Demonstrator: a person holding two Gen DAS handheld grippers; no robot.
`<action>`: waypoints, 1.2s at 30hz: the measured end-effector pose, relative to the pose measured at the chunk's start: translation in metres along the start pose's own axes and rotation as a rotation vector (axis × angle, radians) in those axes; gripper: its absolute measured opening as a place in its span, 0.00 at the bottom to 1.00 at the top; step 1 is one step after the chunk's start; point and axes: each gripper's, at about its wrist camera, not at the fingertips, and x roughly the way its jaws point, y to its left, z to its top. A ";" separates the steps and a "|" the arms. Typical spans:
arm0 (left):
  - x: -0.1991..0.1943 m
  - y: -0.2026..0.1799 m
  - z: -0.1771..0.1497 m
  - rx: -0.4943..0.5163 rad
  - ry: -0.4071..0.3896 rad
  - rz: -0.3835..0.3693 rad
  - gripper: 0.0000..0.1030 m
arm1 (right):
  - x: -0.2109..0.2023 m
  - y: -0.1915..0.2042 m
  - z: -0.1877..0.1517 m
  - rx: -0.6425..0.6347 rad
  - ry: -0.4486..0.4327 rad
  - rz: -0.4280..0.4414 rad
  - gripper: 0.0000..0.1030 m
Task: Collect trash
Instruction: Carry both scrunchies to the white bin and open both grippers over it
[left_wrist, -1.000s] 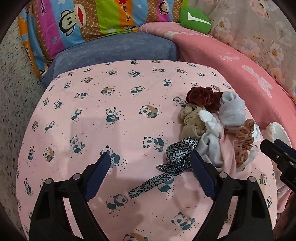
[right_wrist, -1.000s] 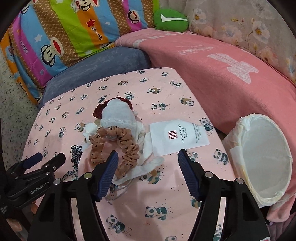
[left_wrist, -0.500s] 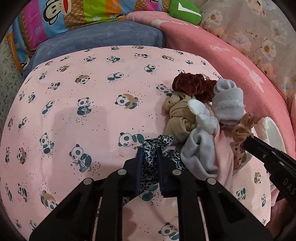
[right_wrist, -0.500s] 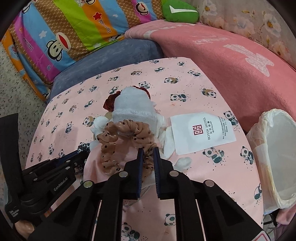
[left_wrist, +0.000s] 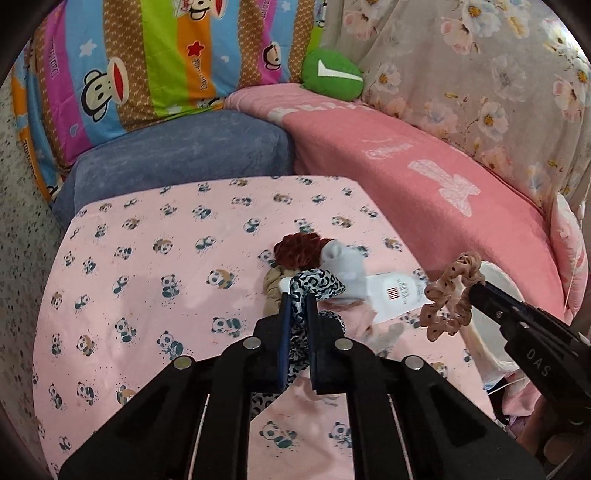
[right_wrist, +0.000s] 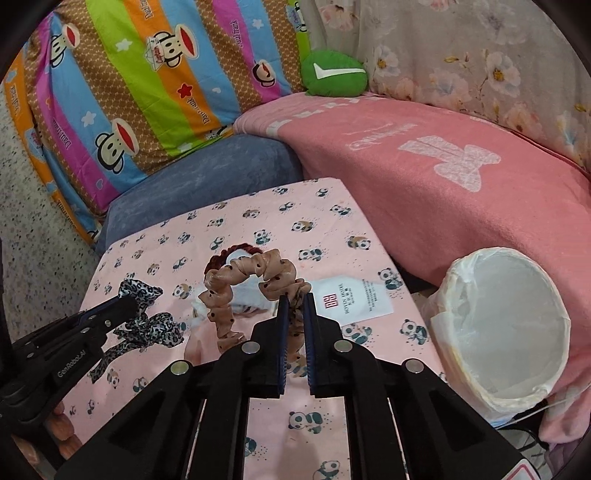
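Observation:
My left gripper (left_wrist: 295, 295) is shut on a leopard-print scrunchie (left_wrist: 314, 282) and holds it lifted above the pink panda cloth (left_wrist: 166, 280); it also shows in the right wrist view (right_wrist: 142, 291). My right gripper (right_wrist: 295, 299) is shut on a brown dotted scrunchie (right_wrist: 251, 273), lifted too, seen from the left wrist view (left_wrist: 448, 295). A white-lined trash bin (right_wrist: 506, 325) stands to the right of the table. On the cloth lie a dark red scrunchie (left_wrist: 295, 249), a grey sock (left_wrist: 341, 266), a tan scrunchie (left_wrist: 273, 288) and a white hotel packet (right_wrist: 351, 299).
A pink blanket (right_wrist: 443, 166) covers the sofa behind the bin. A blue cushion (left_wrist: 177, 147), a striped monkey-print pillow (right_wrist: 147, 74) and a green cushion (right_wrist: 332, 74) lie at the back. Speckled floor (left_wrist: 22, 240) is on the left.
Both grippers closed from open, the left on the leopard scrunchie and the right on the brown scrunchie. Both then lifted their scrunchies off the pile.

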 end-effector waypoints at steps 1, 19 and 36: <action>-0.005 -0.008 0.002 0.011 -0.010 -0.010 0.08 | -0.006 -0.006 0.002 0.008 -0.011 -0.006 0.09; -0.014 -0.160 0.005 0.230 -0.043 -0.176 0.08 | -0.086 -0.149 -0.008 0.235 -0.122 -0.146 0.09; 0.023 -0.245 0.004 0.341 0.016 -0.324 0.09 | -0.078 -0.238 -0.023 0.353 -0.099 -0.240 0.10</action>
